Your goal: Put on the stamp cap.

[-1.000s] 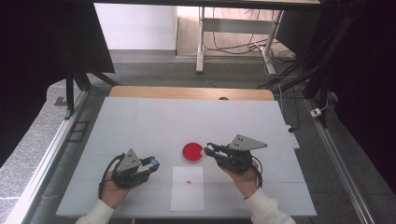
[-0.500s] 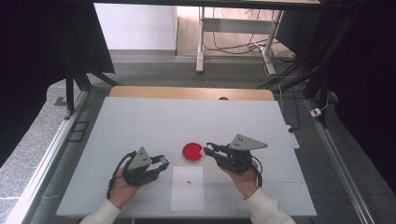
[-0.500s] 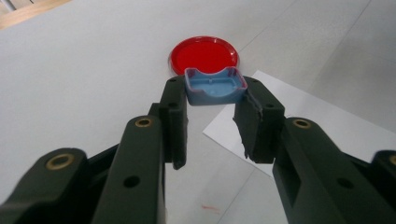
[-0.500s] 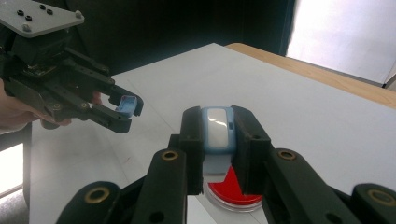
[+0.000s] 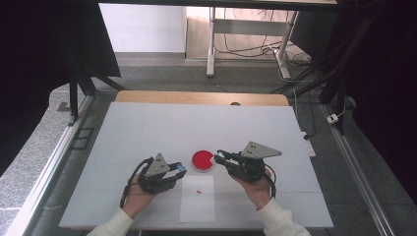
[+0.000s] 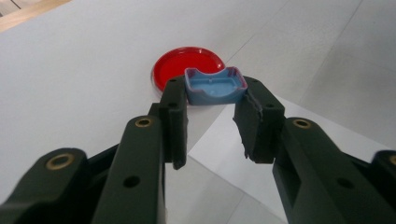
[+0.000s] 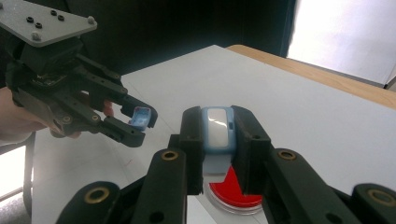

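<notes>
My left gripper is shut on a small blue tray-shaped piece, hollow side up, just short of a round red dish. In the high view this gripper sits left of the dish, over the top corner of a white sheet. My right gripper is shut on a blue piece with a white face, held above the dish. It reaches the dish's right rim in the high view. The two blue pieces are apart.
A tiny red speck lies on the white sheet. The white table has a wooden strip along its far edge. Metal rails and dark frames stand on both sides, with cables on the floor beyond.
My left gripper has moved right across the table toward the red dish, carrying the blue piece. The right gripper has stayed where it was.
</notes>
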Demonstrator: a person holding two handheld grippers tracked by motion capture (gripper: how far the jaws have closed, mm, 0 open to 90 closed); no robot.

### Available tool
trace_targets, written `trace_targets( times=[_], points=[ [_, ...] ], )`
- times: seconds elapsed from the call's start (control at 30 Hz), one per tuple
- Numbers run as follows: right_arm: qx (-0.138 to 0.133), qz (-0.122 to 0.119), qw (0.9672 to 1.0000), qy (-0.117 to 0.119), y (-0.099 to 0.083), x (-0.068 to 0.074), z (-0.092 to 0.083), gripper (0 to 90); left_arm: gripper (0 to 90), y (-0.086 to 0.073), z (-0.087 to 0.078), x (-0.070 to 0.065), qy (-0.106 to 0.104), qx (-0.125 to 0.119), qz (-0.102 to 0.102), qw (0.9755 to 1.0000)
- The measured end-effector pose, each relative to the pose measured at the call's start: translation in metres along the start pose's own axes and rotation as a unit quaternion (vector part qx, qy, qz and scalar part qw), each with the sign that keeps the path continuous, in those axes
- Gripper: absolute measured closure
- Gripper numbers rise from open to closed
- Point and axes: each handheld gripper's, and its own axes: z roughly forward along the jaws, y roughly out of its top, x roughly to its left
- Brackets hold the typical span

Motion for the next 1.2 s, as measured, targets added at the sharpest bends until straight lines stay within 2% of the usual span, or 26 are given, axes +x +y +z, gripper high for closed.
trace_targets(
  times=[0.47, 1.2],
  points=[
    [-0.002, -0.001, 1.0, 0.003, 0.001, 0.001, 0.001, 74.6, 64.8, 0.012, 0.019, -0.009, -0.014, 0.006, 0.017, 0.9998],
    [-0.004, 0.0, 1.0, 0.003, 0.001, 0.004, 0.002, 74.6, 64.8, 0.025, 0.032, -0.017, -0.024, 0.003, 0.027, 0.9994]
  ],
)
